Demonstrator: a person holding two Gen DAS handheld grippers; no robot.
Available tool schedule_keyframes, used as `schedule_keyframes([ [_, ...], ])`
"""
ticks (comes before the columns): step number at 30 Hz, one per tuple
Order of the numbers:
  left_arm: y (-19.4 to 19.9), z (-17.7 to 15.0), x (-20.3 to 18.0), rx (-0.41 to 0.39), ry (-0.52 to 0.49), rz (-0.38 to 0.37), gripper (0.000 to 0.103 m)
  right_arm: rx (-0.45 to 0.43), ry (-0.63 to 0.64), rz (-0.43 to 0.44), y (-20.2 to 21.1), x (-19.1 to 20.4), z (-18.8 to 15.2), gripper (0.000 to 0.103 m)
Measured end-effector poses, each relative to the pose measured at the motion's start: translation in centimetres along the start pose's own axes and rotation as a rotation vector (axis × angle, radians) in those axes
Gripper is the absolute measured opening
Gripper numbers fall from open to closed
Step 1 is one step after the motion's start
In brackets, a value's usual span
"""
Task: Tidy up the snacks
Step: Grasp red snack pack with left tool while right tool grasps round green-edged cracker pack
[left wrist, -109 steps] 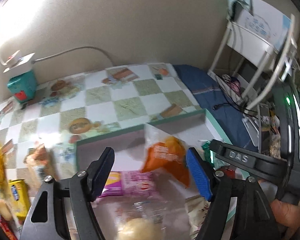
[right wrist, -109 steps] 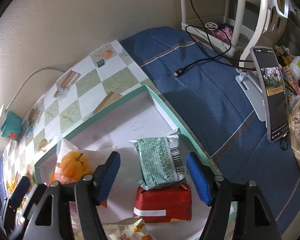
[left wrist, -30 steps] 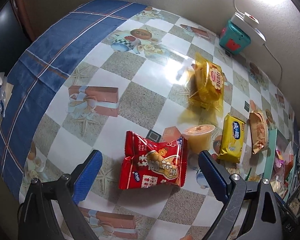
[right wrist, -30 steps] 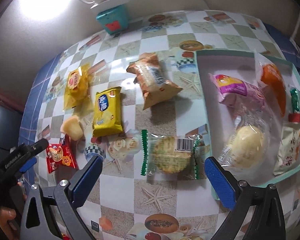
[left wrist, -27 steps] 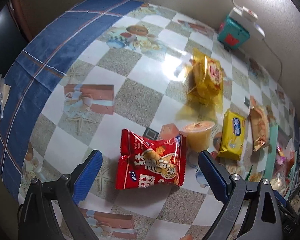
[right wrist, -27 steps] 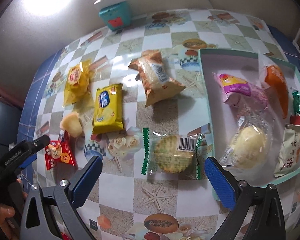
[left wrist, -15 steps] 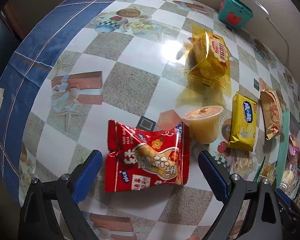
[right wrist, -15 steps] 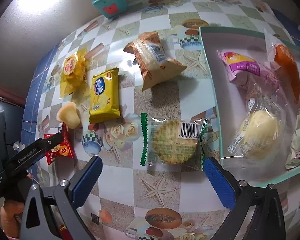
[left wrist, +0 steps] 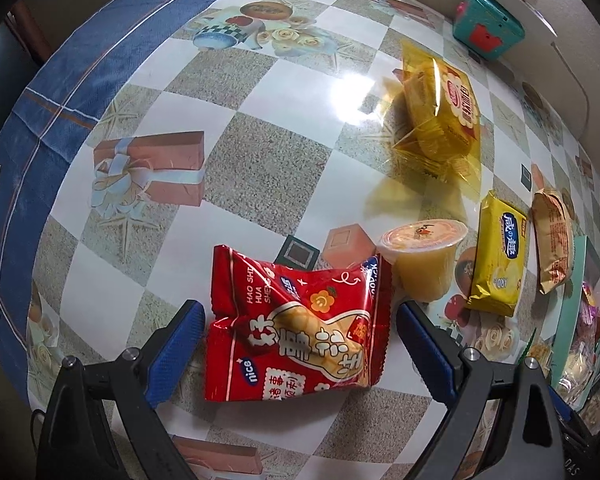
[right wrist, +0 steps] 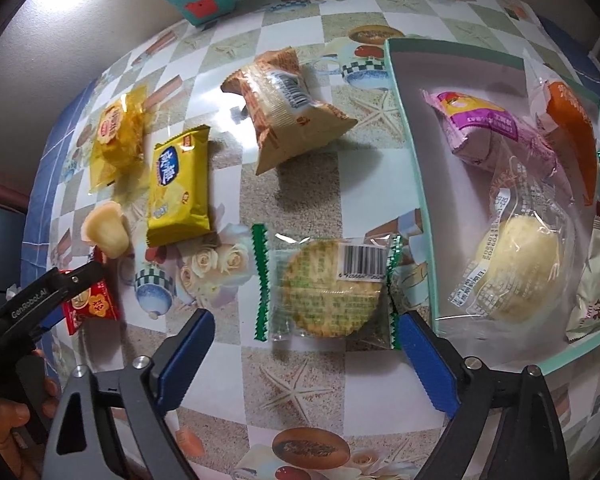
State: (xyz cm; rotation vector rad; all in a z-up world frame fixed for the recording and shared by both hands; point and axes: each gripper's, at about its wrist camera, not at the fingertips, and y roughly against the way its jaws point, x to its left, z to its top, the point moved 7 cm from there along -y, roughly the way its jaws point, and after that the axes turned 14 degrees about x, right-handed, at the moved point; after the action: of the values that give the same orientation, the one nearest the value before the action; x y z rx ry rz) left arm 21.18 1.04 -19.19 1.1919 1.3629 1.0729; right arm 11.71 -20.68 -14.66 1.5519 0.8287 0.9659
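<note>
Two blue-padded grippers point down at a glossy checked tablecloth (right wrist: 300,380). Left gripper (left wrist: 298,334) is spread wide around a crinkly red foil packet (left wrist: 300,328). Right gripper (right wrist: 304,344), closing, straddles a clear-wrapped round cracker (right wrist: 328,288), untouched. Farther right, a green-rimmed tray (right wrist: 416,184) holds snacks.

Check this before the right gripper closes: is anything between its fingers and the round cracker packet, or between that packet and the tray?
Nothing visible. The cracker packet lies alone between the closing right gripper's fingers, untouched; bare tablecloth reaches the tray's near wall.
</note>
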Motion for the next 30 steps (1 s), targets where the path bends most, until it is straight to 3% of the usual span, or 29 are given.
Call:
schedule_keyframes([
  [14, -0.8, 0.2, -0.7, 0.0, -0.008, 0.01, 0.096, -0.001, 0.066, 0.001, -0.1, 1.4, -0.2, 0.084],
  [20, -0.4, 0.4, -0.1, -0.002, -0.003, 0.005, 0.096, -0.012, 0.11, 0.039, 0.1, 2.2, 0.0, 0.083],
  [25, -0.5, 0.6, 0.0, -0.005, -0.002, 0.005, 0.096, -0.057, 0.082, -0.046, 0.7, 1.5, 0.7, 0.083],
  [30, -1.0, 0.8, -0.4, -0.001, -0.007, 0.015, 0.096, -0.049, 0.059, -0.038, 0.1, 1.1, 1.3, 0.076],
])
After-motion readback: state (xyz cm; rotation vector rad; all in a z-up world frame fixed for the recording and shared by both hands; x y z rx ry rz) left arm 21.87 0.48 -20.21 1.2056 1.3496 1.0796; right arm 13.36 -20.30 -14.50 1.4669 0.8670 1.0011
